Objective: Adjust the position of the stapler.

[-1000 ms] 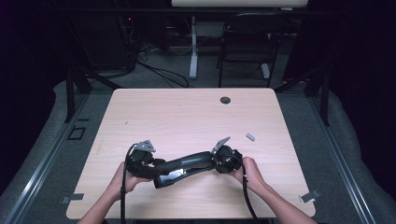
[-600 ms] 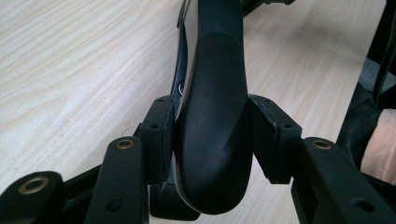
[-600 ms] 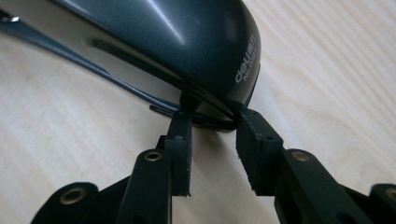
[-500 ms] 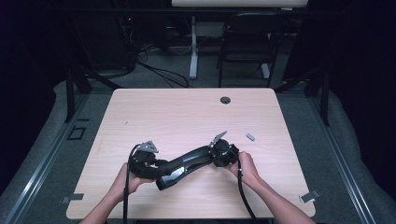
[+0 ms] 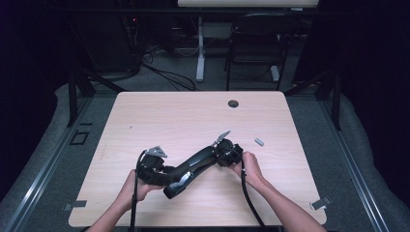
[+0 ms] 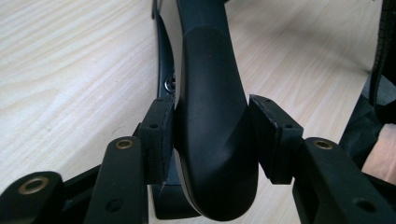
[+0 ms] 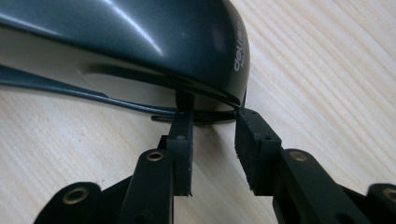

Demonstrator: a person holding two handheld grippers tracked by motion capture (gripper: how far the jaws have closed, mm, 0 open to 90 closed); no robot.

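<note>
Stapler (image 5: 189, 168): found lying aslant on the table (image 5: 159, 116), near the front edge. Its rear end is pinched between the pads of the left gripper (image 6: 212, 135), evidently to steady the body. The right gripper (image 7: 212, 133) is set at the nose, jaws spread, one pad touching the base; no grip is judged there. A small grey piece (image 5: 259, 141) lies apart.

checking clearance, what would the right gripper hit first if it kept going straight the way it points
Most likely the black stapler: its front end sits just past the right gripper, whose jaws point at the lower edge of its nose. Whether the pads already touch it is unclear.
</note>
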